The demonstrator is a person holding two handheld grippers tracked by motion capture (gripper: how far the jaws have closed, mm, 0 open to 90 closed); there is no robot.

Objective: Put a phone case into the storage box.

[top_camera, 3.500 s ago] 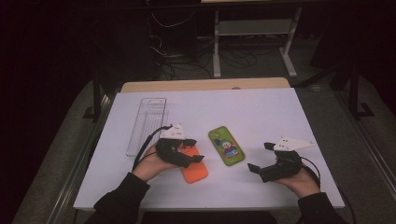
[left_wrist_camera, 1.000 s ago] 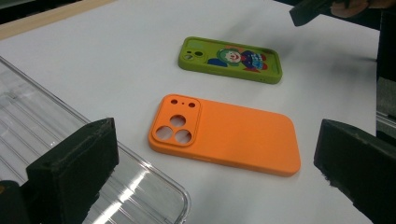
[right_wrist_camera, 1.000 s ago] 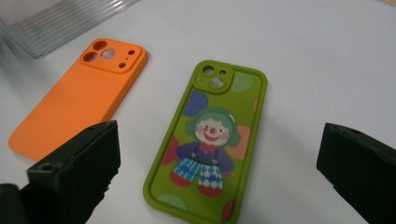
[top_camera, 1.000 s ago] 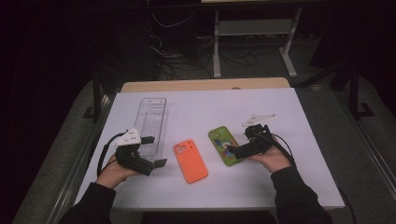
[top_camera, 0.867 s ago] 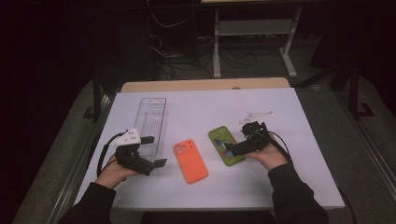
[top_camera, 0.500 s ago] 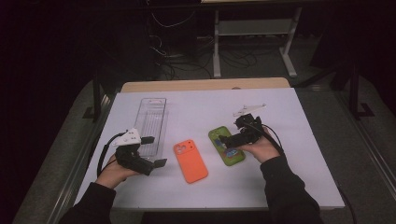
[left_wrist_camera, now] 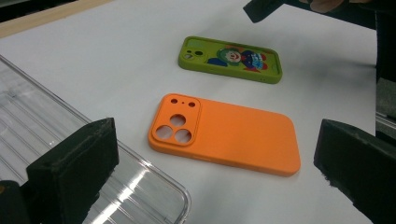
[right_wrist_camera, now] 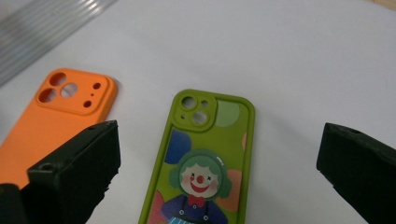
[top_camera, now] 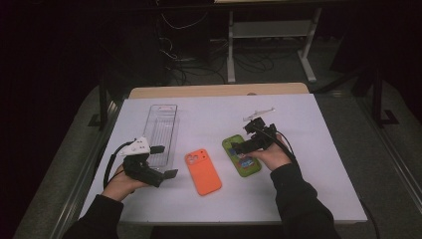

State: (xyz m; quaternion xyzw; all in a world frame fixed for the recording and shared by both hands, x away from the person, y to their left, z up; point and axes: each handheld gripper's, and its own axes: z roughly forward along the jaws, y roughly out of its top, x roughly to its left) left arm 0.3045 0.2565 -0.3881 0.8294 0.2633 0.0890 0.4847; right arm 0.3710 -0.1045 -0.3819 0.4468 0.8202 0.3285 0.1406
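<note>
An orange phone case [top_camera: 203, 171] lies camera-side up at the middle of the white table. A green phone case with a clown picture [top_camera: 247, 167] lies just right of it. My right gripper [top_camera: 242, 144] hovers open over the green case's camera end, its jaws spread to either side of the case [right_wrist_camera: 201, 163] with the orange case [right_wrist_camera: 51, 116] at the left. My left gripper [top_camera: 164, 162] stands open at the near left, holding nothing. In the left gripper view it [left_wrist_camera: 215, 158] faces the orange case [left_wrist_camera: 224, 135], with the green case [left_wrist_camera: 231, 60] beyond.
A clear plastic tray [top_camera: 161, 132] lies lengthwise at the left, its near corner [left_wrist_camera: 28, 121] beside my left jaw. The white table top [top_camera: 308, 129] has bare room at the right and back. A dark floor with cables and a desk frame lies beyond.
My left gripper let go of the orange case and drew back to the left, then held still. My right gripper moved forward and left until it hung over the green case.
</note>
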